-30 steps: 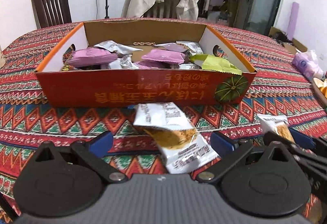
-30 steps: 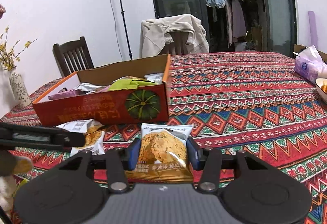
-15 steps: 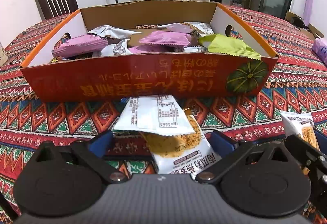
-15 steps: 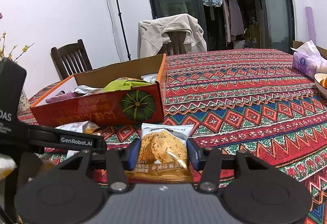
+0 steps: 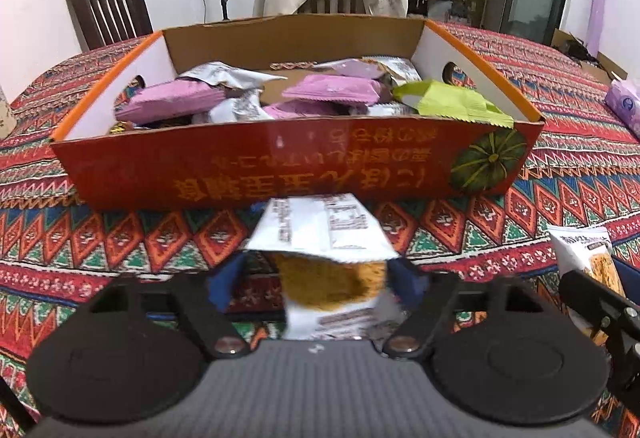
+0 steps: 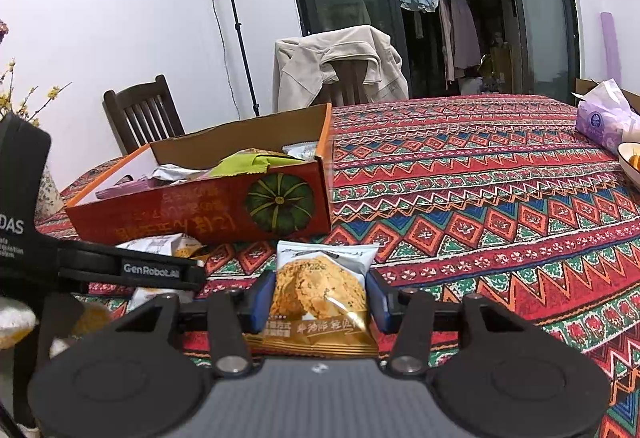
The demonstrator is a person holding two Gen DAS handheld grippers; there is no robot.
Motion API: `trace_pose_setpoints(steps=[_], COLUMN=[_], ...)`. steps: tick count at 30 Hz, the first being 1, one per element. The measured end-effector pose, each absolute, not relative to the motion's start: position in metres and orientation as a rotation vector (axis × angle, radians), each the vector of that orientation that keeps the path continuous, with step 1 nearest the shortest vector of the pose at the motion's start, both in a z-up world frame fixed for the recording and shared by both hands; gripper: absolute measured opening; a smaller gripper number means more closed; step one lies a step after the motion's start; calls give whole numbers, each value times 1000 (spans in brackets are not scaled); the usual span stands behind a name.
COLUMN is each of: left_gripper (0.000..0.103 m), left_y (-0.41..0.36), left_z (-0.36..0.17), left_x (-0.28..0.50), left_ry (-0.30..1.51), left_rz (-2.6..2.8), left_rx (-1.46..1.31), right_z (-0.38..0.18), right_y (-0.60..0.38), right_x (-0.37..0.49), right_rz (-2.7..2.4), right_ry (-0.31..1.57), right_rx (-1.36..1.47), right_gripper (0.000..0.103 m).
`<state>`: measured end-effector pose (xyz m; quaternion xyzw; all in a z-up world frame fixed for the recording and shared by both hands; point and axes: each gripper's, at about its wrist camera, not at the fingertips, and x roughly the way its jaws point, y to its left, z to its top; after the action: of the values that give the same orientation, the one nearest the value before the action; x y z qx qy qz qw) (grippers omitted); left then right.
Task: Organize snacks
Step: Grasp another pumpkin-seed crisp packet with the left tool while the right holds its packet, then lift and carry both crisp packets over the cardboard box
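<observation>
Jaws closing, crumpled white snack packet [image 5: 320,238] between

Box [image 5: 256,174] stands on the tablecloth [image 5: 560,206]. Snack packets [image 5: 332,90] lie inside it. One packet [image 5: 320,226] lies directly before the box (touching its front wall); a chair [image 5: 108,10] stands behind.

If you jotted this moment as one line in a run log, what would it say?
left hand-held gripper: just closing around folded snack packet, contact unclear | right hand-held gripper: shut on cracker packet | snack box: partly filled
</observation>
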<state>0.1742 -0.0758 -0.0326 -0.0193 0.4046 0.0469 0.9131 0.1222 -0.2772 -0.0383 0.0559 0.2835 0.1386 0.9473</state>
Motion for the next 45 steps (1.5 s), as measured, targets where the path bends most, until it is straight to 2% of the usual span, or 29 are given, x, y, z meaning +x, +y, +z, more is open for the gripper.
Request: trace_pose_setpoints(steps=[2,7,15,33,45], left_gripper=[61,50,48,48,48], left_y=[-71,-59,-42,-20,-2], left_z=[-31,-30,-26,20,42], left_x=[171,162,144,88,90], left_ry=[825,812,788,547,432], left_rz=[86,54,21,-11,34], left_rx=[-38,-53,-83,-91,-79], right_z=[-38,-38,-38,-29,-8], right_y=[-277,-273,-268,-253,-239], right_x=[122,120,118,112,114], right_rz=[282,287,289,314,335], right_ry=[578,582,586,565,502], right_rx=[115,113,103,75,59], right_gripper=[48,48,49,49,49])
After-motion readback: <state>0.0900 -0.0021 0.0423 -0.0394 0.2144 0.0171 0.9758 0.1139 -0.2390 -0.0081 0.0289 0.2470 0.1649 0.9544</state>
